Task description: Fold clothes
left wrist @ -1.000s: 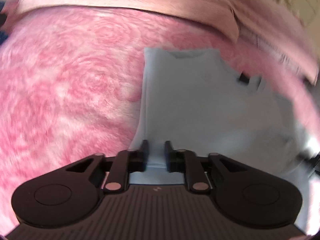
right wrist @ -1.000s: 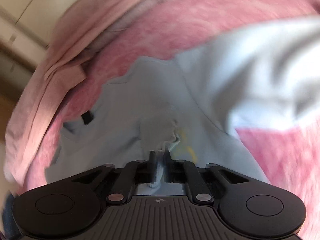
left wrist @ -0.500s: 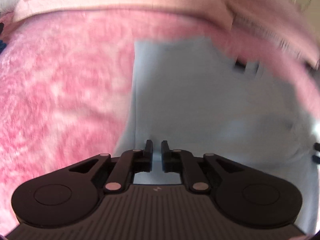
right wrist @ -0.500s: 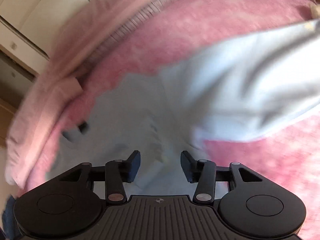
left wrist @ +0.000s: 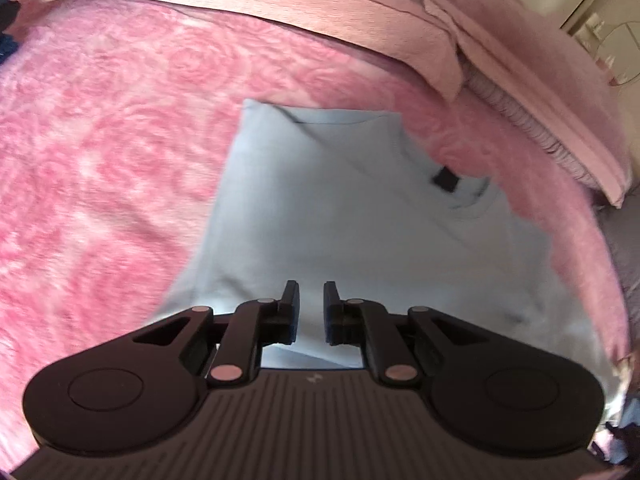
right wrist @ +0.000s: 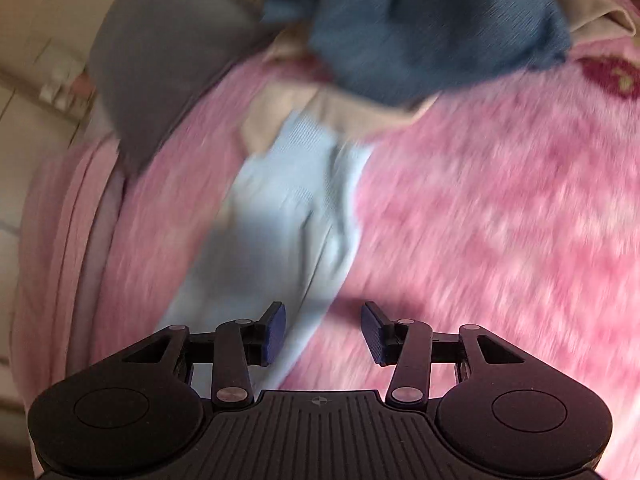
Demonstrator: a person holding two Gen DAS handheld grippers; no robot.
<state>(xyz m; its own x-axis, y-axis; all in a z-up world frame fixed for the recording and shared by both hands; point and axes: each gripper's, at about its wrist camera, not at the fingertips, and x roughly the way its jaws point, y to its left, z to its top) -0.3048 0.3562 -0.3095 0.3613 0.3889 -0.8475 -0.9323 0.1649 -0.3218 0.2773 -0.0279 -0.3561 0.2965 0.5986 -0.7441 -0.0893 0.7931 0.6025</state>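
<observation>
A light blue T-shirt (left wrist: 360, 220) lies partly folded on the pink fleece blanket (left wrist: 100, 160), its left side a straight folded edge and a black neck label (left wrist: 445, 178) showing. My left gripper (left wrist: 311, 292) hovers over the shirt's near hem with its jaws a narrow gap apart and no cloth pinched between them. In the blurred right wrist view, my right gripper (right wrist: 323, 312) is open and holds nothing, above the blanket (right wrist: 500, 220) beside the edge of a light blue garment (right wrist: 288, 208).
Dusty pink bedding (left wrist: 320, 8) is bunched along the far edge of the bed. In the right wrist view a dark blue knit garment (right wrist: 420, 28), a beige cloth (right wrist: 360, 112) and a grey pillow (right wrist: 160, 60) lie further off. Cream cabinets stand beyond.
The right gripper let go of the shirt, opened wide and swung fast sideways toward the pile of clothes. The left gripper released the hem, parted slightly and lifted a little.
</observation>
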